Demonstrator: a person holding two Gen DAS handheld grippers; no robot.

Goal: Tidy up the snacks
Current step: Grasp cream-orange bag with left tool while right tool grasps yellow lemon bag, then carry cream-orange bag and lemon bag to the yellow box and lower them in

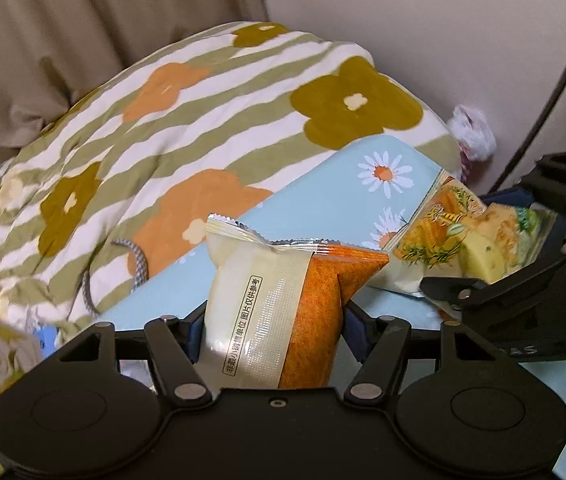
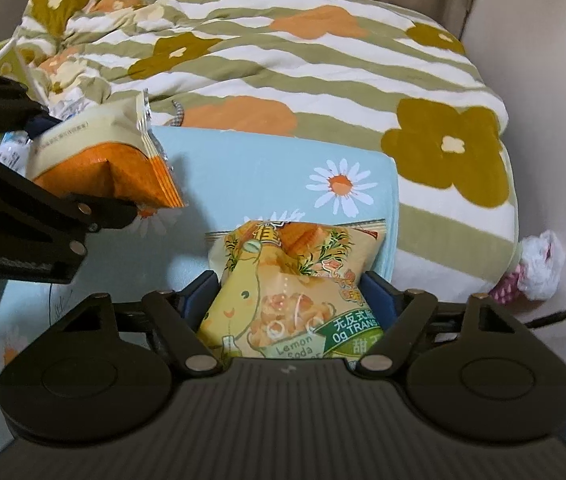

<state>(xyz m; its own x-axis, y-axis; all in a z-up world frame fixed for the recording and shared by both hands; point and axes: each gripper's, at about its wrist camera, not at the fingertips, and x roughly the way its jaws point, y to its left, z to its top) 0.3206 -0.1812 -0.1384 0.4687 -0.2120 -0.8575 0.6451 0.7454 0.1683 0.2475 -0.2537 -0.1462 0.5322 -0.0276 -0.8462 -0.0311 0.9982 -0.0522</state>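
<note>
Daisy sheet [image 2: 267, 168] below; left tool [image 1: 273, 320] pinching orange packet [image 1: 315, 312], tilted down.

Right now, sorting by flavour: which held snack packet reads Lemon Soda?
The yellow packet in the right gripper; the left gripper's packet is orange and cream.

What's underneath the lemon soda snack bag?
The lemon soda snack bag lies on a light blue daisy-print pillow, which shows around it. The patch directly beneath the bag is covered.
</note>
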